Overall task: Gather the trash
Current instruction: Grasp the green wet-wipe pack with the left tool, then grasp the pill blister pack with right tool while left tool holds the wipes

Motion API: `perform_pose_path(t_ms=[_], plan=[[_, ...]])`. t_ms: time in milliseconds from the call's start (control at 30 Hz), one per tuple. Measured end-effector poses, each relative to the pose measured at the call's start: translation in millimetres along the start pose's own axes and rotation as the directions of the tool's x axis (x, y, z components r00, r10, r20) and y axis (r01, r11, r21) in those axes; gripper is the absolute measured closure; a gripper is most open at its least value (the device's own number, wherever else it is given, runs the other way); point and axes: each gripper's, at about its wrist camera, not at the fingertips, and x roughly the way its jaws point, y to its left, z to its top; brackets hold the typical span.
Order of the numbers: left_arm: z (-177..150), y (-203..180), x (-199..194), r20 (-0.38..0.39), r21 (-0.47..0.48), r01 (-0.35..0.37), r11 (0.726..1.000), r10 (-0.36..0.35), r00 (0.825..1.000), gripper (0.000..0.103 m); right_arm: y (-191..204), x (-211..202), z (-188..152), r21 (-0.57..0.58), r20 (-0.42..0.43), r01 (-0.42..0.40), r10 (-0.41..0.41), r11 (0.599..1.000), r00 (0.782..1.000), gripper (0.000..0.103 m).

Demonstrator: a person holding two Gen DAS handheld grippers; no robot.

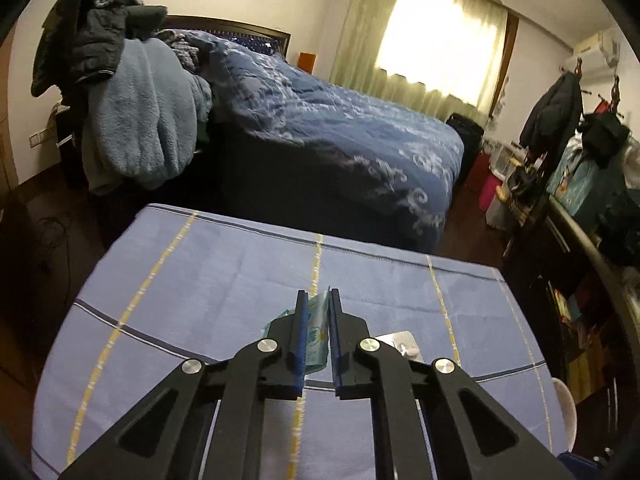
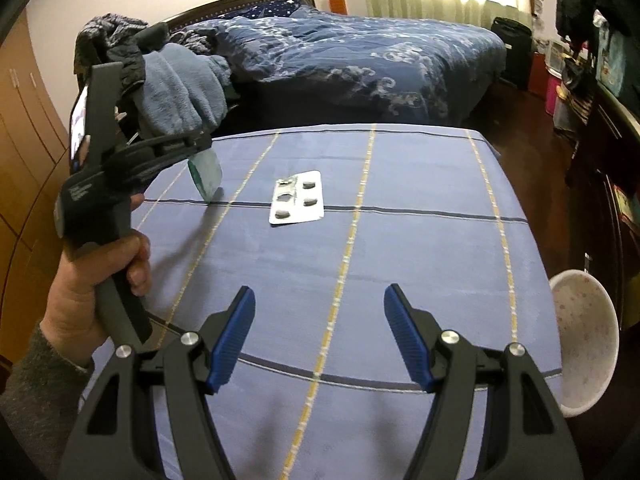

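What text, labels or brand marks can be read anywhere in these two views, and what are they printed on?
None can be read.
Green-and-white wrapper in the left gripper: blue printed marks, too blurred.
Left gripper handle label: white print, too small.
Blister pack: no print visible.
Teal box on the shelf: picture only, blurred.

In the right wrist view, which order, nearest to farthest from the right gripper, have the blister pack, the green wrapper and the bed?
1. The blister pack, flat on the table, ahead of the open right gripper and slightly left.
2. The green wrapper, further left, pinched in the left gripper.
3. The bed, beyond the table's far edge.
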Motion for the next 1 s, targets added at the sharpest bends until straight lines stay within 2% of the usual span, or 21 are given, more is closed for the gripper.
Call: perform_pose_path(t_ms=[300, 500, 767, 1000], plan=[[2, 36, -35, 0.041, -0.023, 0.003, 1.000, -0.002, 0.999, 0.096, 30, 21, 23, -0.065, 0.015, -0.003, 0.004, 0.998, 1.000, 0.035], [1, 56, -52, 0.053, -0.027, -0.030, 0.999, 0.031, 0.998, 0.096, 44, 59, 45, -0.089, 0.010, 0.019, -0.018, 0.996, 1.000, 0.035], [-2, 76, -63, 0.048, -0.022, -0.060, 0.998, 0.061, 0.997, 0.096, 47, 126, 71, -0.091, -0.052, 0.083, -0.088, 0.992, 0.995, 0.035], [-3, 75, -60, 0.045, 0.003, -0.065, 0.998, 0.065, 0.997, 0.096, 48, 156, 79, -0.096, -0.091, 0.093, -0.102, 0.991, 0.991, 0.035]])
